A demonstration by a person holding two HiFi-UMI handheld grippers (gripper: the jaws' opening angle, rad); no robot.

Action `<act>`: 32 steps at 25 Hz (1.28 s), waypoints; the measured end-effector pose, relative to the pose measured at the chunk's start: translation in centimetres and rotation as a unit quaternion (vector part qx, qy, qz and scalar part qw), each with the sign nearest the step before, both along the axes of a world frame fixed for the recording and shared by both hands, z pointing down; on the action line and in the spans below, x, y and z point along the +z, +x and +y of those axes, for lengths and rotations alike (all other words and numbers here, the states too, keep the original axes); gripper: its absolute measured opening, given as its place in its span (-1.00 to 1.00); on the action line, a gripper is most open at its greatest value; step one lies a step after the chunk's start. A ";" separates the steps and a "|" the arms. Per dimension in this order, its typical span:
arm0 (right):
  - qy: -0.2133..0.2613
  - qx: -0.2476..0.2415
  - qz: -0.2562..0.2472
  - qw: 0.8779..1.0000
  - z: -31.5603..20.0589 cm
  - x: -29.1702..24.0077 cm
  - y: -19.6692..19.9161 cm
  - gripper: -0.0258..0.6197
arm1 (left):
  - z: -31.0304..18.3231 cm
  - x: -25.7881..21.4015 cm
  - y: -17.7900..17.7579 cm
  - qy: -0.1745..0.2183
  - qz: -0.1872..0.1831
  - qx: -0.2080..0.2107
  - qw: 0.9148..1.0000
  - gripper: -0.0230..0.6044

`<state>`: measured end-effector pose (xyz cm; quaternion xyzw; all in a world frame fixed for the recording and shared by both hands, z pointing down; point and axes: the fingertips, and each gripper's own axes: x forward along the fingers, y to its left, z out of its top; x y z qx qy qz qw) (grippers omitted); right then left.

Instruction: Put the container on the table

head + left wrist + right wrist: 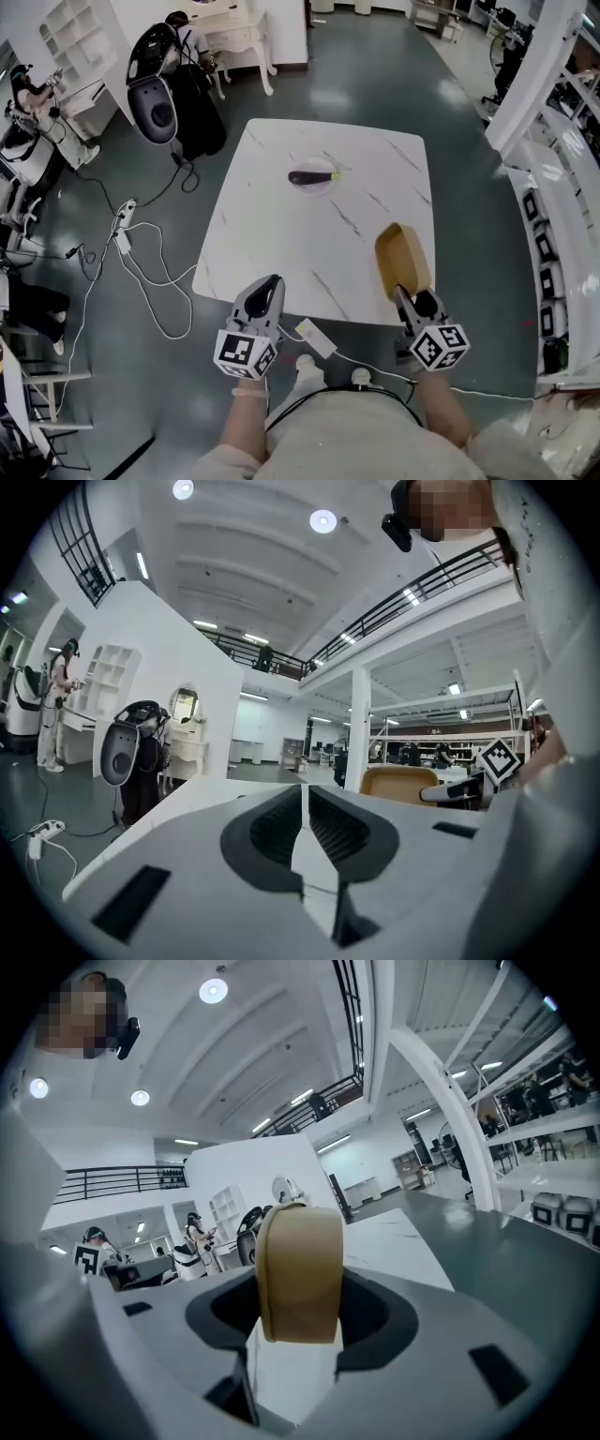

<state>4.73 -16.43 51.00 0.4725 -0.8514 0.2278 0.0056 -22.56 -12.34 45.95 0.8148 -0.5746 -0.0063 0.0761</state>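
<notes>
In the head view a tan, shallow container (403, 258) hangs over the near right corner of the white marble table (281, 234). My right gripper (402, 292) is shut on its near end. The right gripper view shows the container (300, 1269) edge-on between the jaws, both pads pressed against it. My left gripper (272, 283) is at the table's near edge, left of the container, shut and holding nothing. In the left gripper view its pads (281, 822) nearly touch, and the container (398, 782) shows to the right. A dark eggplant (312, 176) lies in a clear dish at the far middle.
A white power strip (316, 337) with a cable lies on the floor by the table's near edge. More cables and a strip (124, 225) trail on the left floor. A black-and-white machine (155, 89) stands far left. White shelving (553, 206) runs along the right.
</notes>
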 end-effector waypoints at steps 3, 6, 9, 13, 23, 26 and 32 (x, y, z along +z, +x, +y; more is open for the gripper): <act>0.001 0.021 -0.008 1.000 -0.3 0.2 -1.6 -0.21 | -1.5 0.3 -2.1 0.004 0.011 0.013 1.000 -0.84; -0.011 0.053 -0.037 0.998 -0.7 0.5 -2.0 -0.21 | -2.7 1.2 -2.8 -0.002 0.019 0.029 0.999 -0.84; -0.032 0.083 -0.058 0.994 -0.7 1.1 -1.4 -0.21 | -3.6 1.8 -2.7 -0.007 0.025 0.045 0.999 -0.84; -0.049 0.109 -0.071 0.990 -1.5 1.7 -0.4 -0.21 | -4.7 1.9 -2.3 -0.008 0.026 0.061 0.998 -0.84; -0.081 0.067 -0.091 0.990 -8.4 3.0 -2.5 -0.21 | -10.2 0.5 -3.7 0.003 0.018 0.029 0.999 -0.84; -0.111 0.071 -0.106 0.986 -10.4 4.1 -2.4 -0.21 | -12.0 0.4 -2.8 0.002 0.022 0.023 0.999 -0.84; -0.159 0.101 -0.190 0.963 -13.6 5.5 -2.4 -0.21 | -14.1 2.0 0.2 -0.018 0.021 0.039 0.999 -0.84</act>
